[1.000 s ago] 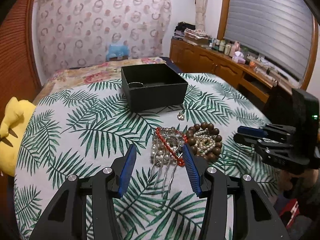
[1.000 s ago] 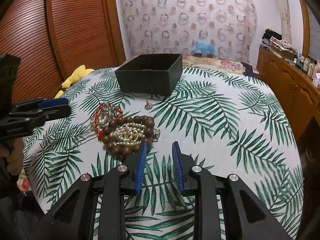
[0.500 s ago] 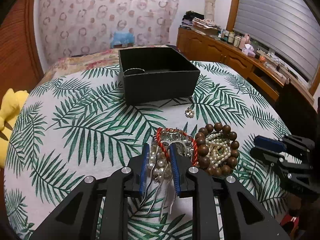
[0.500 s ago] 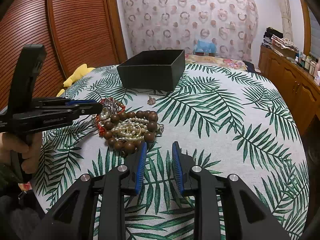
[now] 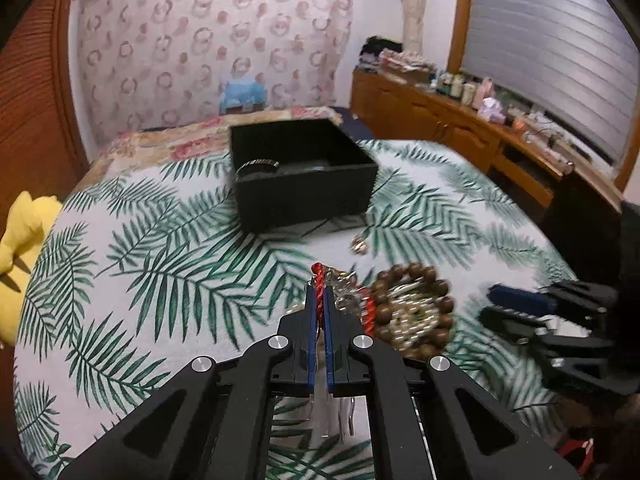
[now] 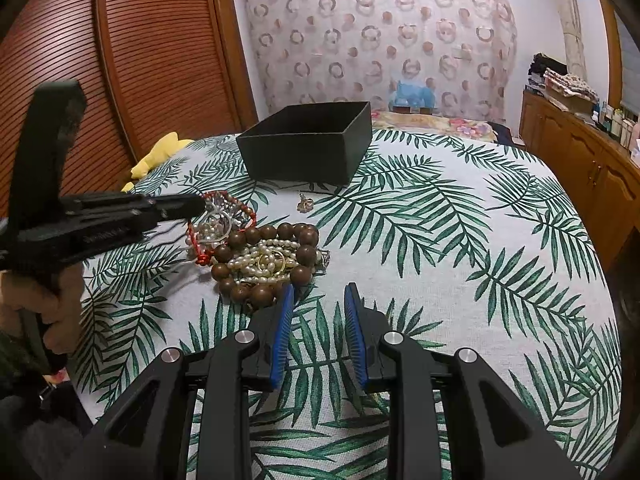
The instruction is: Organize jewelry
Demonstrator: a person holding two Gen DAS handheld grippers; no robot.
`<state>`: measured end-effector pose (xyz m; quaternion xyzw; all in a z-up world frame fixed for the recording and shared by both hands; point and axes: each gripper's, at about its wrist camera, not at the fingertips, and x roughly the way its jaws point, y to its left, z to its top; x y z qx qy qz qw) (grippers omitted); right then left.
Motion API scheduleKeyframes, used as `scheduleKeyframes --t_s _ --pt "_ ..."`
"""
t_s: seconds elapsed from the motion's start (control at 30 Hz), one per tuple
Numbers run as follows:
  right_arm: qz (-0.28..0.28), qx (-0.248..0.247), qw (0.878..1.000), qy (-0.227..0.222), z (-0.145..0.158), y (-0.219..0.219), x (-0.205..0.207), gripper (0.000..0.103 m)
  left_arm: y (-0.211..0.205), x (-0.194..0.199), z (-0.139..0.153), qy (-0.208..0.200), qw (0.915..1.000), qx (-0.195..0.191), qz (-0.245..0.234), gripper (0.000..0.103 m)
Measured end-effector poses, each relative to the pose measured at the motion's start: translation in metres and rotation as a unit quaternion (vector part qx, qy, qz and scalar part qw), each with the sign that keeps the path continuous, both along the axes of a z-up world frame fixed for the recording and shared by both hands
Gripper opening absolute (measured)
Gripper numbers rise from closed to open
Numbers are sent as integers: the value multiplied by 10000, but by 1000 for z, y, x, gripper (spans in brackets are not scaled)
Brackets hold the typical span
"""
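My left gripper point(image 5: 319, 300) is shut on the red cord bracelet point(image 5: 319, 280) at the left edge of the jewelry pile; a pearl hair comb hangs partly hidden under it. From the right wrist view the left gripper point(image 6: 192, 202) meets the red bracelet point(image 6: 224, 200). Beside it lie a brown wooden bead bracelet point(image 6: 276, 236) and pearls point(image 6: 264, 260). A small charm point(image 6: 306, 203) lies nearer the open black box point(image 5: 296, 168), which holds a silver ring point(image 5: 258, 165). My right gripper point(image 6: 316, 308) is open and empty, just right of the pile.
The table point(image 6: 460, 240) has a palm-leaf cloth. A yellow plush toy point(image 5: 20, 248) sits at its left edge. A wooden sideboard point(image 5: 460, 128) with bottles runs along the right wall, and a slatted wooden door point(image 6: 140, 60) stands to the left.
My left gripper moved forward over the pile and closed from wide open onto the red bracelet, lifting it slightly. My right gripper stayed near the pile with the same opening.
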<state>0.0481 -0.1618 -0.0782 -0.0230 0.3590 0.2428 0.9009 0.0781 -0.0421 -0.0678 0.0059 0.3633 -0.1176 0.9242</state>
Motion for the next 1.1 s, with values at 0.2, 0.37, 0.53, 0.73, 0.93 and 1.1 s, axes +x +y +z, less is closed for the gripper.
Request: scheduleKeyframes --t_s 0.2,0.37,0.53,0.73,0.93,1.1 --pt "-21 -11 10000 -2 0 1 -1 29 -4 -6 14 -212 9997 95 -83 2" --pt "-4 -54 10000 -7 -2 2 -2 29 6 -3 23 -254 9996 -112 -67 2" --pt "6 -283 9996 -83 -1 8 -3 28 9 -12 46 -547 9981 -217 -167 2" --pt "130 -241 9996 -42 10 9 12 28 18 -26 64 -788 9962 -346 -136 2" --pt "301 -365 9988 93 11 20 34 28 29 -34 65 -842 9959 -339 -47 2" --pt "455 -395 9979 226 6 33 48 28 37 -37 62 -824 9962 -297 34 2"
